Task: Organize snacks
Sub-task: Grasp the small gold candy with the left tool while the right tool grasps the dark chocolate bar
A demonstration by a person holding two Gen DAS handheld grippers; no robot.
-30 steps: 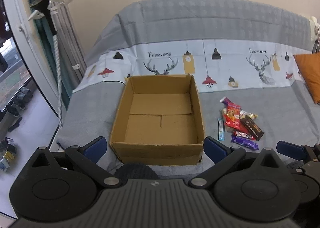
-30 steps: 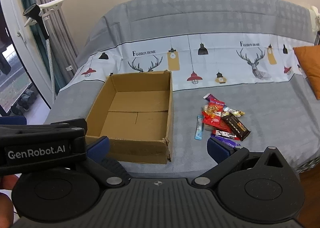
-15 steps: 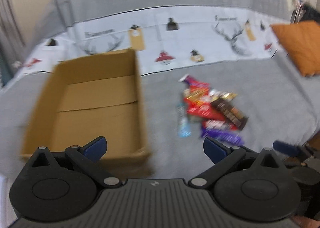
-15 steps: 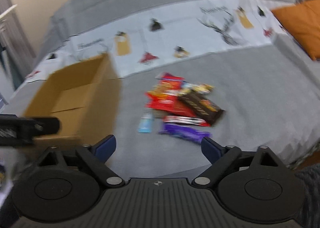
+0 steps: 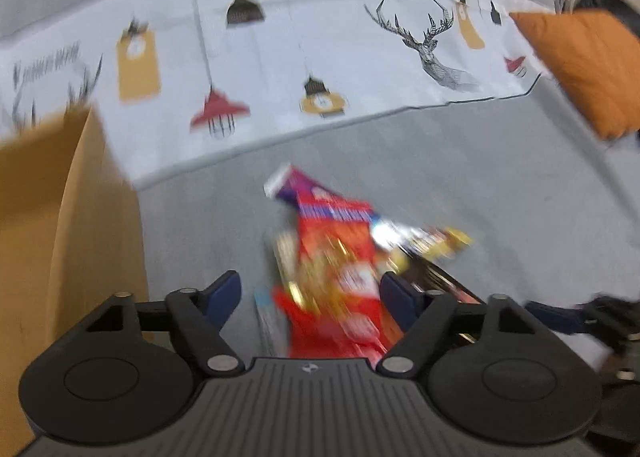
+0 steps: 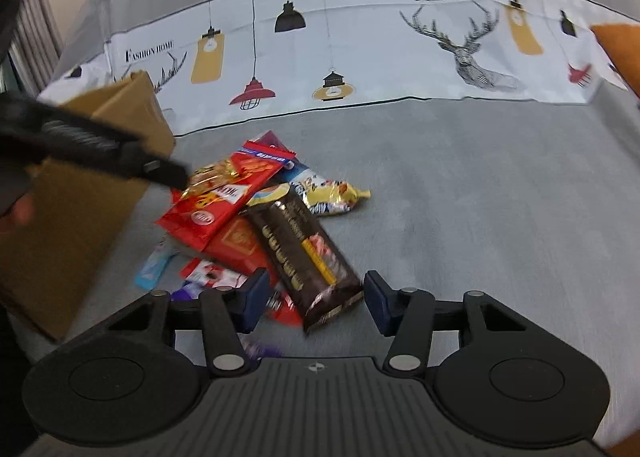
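Note:
A pile of snack packets lies on the grey bed cover [image 6: 460, 197]. My right gripper [image 6: 316, 299] hangs low over its near side. Its jaws are closing, with the near end of a dark brown chocolate bar [image 6: 304, 253] between the pads, which do not press on it. A red packet [image 6: 216, 209], a yellow packet [image 6: 332, 193] and a light blue stick [image 6: 154, 265] lie around it. In the blurred left wrist view my left gripper [image 5: 310, 297] is closing over the red packet [image 5: 332, 257], not gripping it. The cardboard box [image 6: 80, 217] stands left of the pile.
The left gripper's body [image 6: 100, 141] reaches across the box's corner in the right wrist view. An orange cushion [image 5: 580, 69] lies at the far right of the bed. A printed white band [image 6: 360, 57] crosses the cover behind the snacks. Bare grey cover stretches right of the pile.
Both grippers have dropped and moved forward to the snack pile, and the box has slid to the left of both views. Both pairs of jaws have narrowed.

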